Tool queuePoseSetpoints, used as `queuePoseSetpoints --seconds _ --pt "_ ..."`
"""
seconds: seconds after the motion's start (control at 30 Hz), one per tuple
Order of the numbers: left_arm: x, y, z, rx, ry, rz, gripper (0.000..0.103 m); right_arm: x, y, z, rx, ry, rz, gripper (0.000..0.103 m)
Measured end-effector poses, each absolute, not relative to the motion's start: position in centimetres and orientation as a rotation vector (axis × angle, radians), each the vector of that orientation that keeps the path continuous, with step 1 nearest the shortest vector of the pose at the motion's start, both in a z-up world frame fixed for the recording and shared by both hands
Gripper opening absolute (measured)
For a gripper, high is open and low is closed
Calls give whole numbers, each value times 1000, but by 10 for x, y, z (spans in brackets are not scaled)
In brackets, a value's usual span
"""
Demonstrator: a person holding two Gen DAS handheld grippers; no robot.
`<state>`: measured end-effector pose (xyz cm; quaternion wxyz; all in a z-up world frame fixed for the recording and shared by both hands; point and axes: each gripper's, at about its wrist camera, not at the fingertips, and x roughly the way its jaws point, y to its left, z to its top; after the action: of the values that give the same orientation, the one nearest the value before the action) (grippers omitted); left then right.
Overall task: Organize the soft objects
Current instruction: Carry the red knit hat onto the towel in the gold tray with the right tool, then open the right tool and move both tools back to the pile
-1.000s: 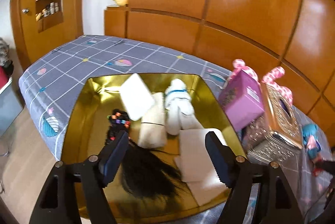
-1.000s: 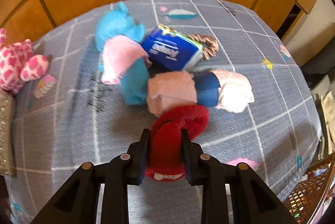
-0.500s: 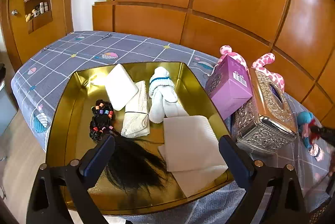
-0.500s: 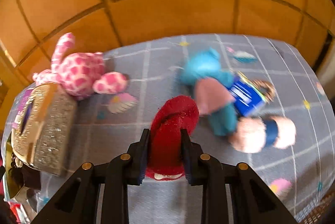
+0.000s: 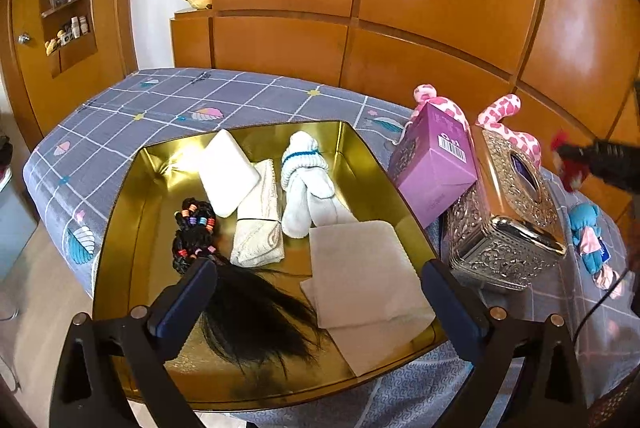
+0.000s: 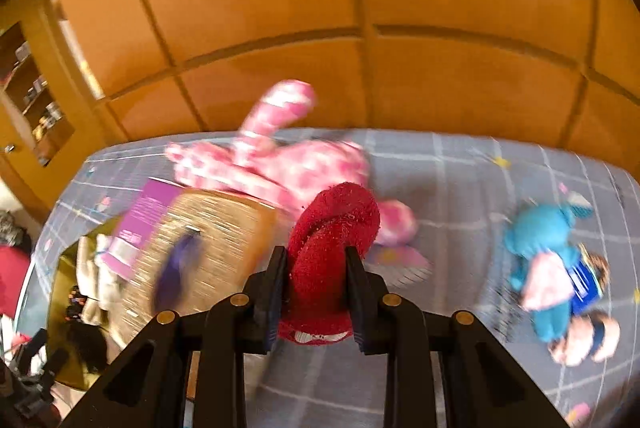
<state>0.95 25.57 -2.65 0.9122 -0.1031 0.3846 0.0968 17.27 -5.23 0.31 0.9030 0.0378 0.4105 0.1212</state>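
A gold tray point(image 5: 120, 228) on the bed holds a black hairpiece point(image 5: 248, 308), a white pad point(image 5: 228, 172), a folded cream cloth point(image 5: 258, 228), rolled white socks point(image 5: 304, 188) and flat white cloths point(image 5: 360, 268). My left gripper point(image 5: 316, 292) hangs open above the tray's near end, nothing between its fingers. My right gripper point(image 6: 316, 284) is shut on a fuzzy red soft item point(image 6: 332, 228), held in the air over the bed; it shows at the right edge of the left wrist view point(image 5: 572, 164). A pink spotted plush point(image 6: 288, 164) lies behind it.
A purple box point(image 5: 436, 164) and an ornate metal tissue box point(image 5: 508, 212) stand right of the tray. A blue plush point(image 6: 548, 248) lies with a blue packet and pink rolls point(image 6: 588, 340) at the bed's right. Wooden wall panels rise behind the bed.
My left gripper's jaws spread wider over the tray. My right gripper lifted the red item off the pile and swung left toward the tissue box and tray.
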Motion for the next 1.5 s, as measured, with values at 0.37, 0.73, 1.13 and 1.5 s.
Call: queuePoseSetpoints --seconds 0.37,0.73,1.13,1.5 --pt "4 279 -13 -214 738 282 103 156 74 22 -33 803 559 27" --pt "-1 303 -3 -243 699 379 102 95 155 -24 -172 903 811 27" --pt "-4 305 0 -235 684 392 103 78 178 -51 -158 974 838 40" --pt "-3 298 0 -224 689 372 103 72 151 -40 -158 917 747 41"
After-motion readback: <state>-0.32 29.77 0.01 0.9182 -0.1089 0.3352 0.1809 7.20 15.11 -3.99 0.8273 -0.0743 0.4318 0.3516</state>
